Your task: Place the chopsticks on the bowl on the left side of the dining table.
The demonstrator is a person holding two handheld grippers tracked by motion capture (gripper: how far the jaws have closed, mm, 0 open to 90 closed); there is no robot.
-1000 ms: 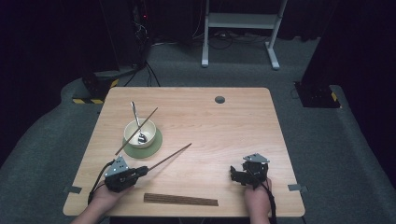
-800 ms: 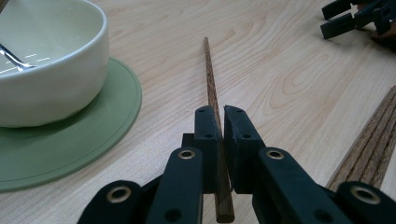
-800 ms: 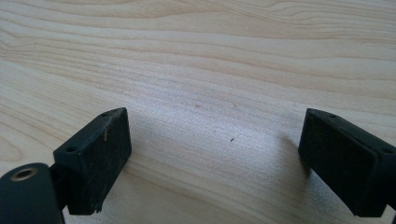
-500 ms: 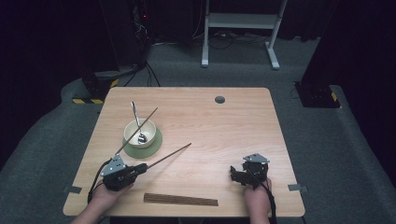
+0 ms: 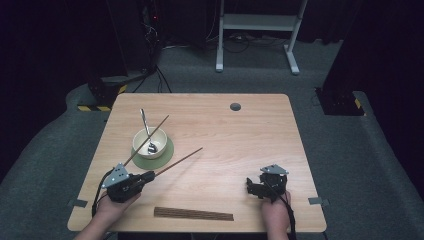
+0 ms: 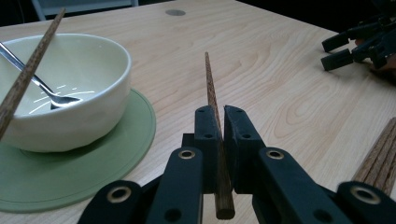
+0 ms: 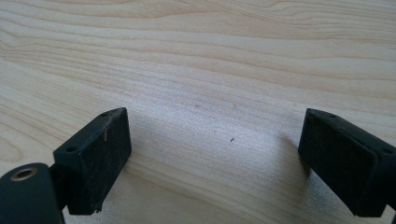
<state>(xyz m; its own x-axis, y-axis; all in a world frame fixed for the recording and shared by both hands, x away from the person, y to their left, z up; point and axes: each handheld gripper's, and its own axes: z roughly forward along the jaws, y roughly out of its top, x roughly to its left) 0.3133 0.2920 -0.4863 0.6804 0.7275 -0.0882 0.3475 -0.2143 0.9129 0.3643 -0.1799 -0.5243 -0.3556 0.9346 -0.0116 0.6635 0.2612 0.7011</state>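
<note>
My left gripper (image 5: 149, 176) (image 6: 219, 114) is shut on a brown wooden chopstick (image 5: 180, 160) (image 6: 211, 79), which points up and to the right over the table. Just left of it a cream bowl (image 5: 142, 148) (image 6: 88, 100) stands on a green coaster (image 5: 164, 156) (image 6: 121, 154). A metal spoon (image 5: 144, 125) (image 6: 44, 88) lies in the bowl and a second chopstick (image 5: 155, 129) (image 6: 28, 74) leans across its rim. My right gripper (image 5: 252, 186) (image 7: 215, 154) rests open on the bare wood at the front right, with nothing between its fingers.
A bundle of several chopsticks (image 5: 194, 214) (image 6: 380, 154) lies along the front edge between the two hands. The wooden table (image 5: 240, 145) has a round grey cap (image 5: 235, 106) near its far edge. Dark floor, cables and a white stand surround the table.
The left gripper and its chopstick have shifted slightly toward the bowl. The right gripper has not moved.
</note>
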